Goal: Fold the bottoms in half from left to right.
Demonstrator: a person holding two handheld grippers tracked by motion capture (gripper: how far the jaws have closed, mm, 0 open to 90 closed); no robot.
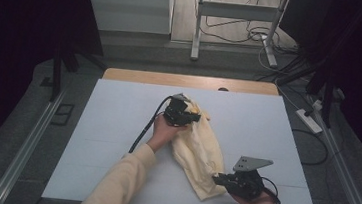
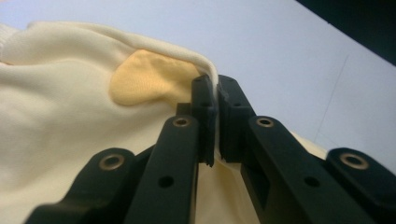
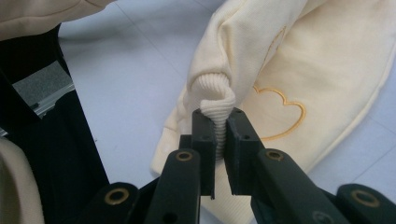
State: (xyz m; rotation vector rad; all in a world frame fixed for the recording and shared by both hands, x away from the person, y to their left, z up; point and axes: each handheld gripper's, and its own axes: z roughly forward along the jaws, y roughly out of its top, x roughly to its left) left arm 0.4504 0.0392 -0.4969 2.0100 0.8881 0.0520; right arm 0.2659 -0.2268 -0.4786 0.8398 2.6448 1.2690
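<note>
Black right gripper [image 3: 218, 135] pinches the ribbed cuff [image 3: 215, 100] of a pale yellow fabric garment [image 1: 200, 146].
White tabletop [image 1: 116, 126], grey floor, dark surroundings; left gripper [image 2: 216, 93] clamps its edge, perhaps a hem.

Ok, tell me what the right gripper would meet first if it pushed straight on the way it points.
The right gripper already pinches the ribbed cuff; straight ahead it would push into the cream garment bunched just beyond, probably before any bare table.

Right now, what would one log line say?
left gripper: shut on garment edge | right gripper: shut on ribbed cuff | garment: on white table
</note>
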